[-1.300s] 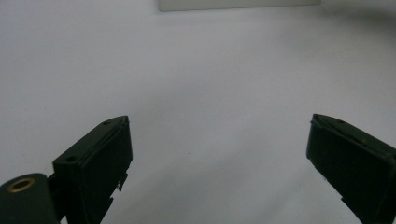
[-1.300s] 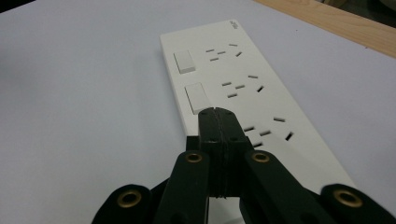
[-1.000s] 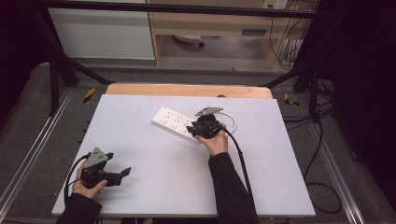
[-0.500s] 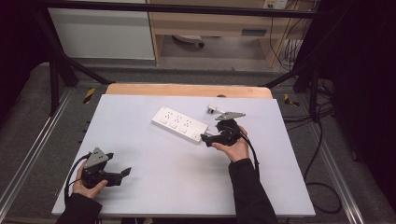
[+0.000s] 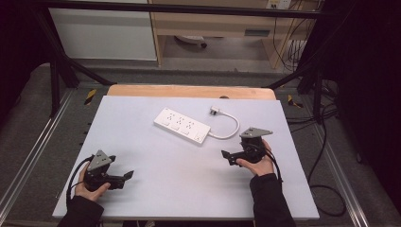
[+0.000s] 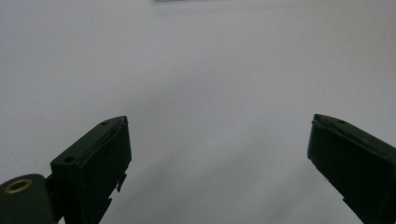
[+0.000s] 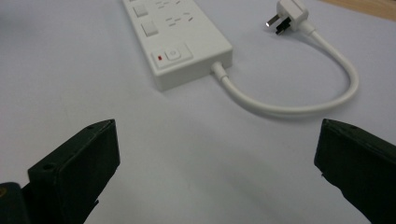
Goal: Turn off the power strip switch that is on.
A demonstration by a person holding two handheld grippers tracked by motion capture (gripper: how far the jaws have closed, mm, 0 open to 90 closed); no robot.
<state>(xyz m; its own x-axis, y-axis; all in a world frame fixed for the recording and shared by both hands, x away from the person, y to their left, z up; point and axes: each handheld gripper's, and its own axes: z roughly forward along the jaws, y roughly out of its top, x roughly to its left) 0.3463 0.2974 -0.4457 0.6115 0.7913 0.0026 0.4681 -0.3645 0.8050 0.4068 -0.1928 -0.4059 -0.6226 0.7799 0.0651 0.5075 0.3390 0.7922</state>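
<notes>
White plastic marks the thing in play: a power strip [image 5: 182, 126] lying at an angle in the upper middle of the high view, flat on the pale grey table [image 5: 156, 189]. Its short cable [image 5: 230, 128] loops round to a plug [image 5: 215, 111] resting on the table just beyond the strip's switch end. In the right gripper view the strip's switch end sits at the top centre, with the cable curling to the upper right.

The right gripper [image 5: 226, 155], right of centre in the high view, has its jaws spread wide with nothing between them, pointing towards the strip but well apart from it. The left gripper [image 5: 126, 175], at the lower left of the frame, is likewise wide open and empty above bare table, far from the strip.

The likely trouble from here is the strip skating away: it is light and smooth on a smooth surface, so a one-sided nudge from a jaw would probably spin it instead of seating it. Pinching the springy cable could drag the plug round and twist the strip out of line.
</notes>
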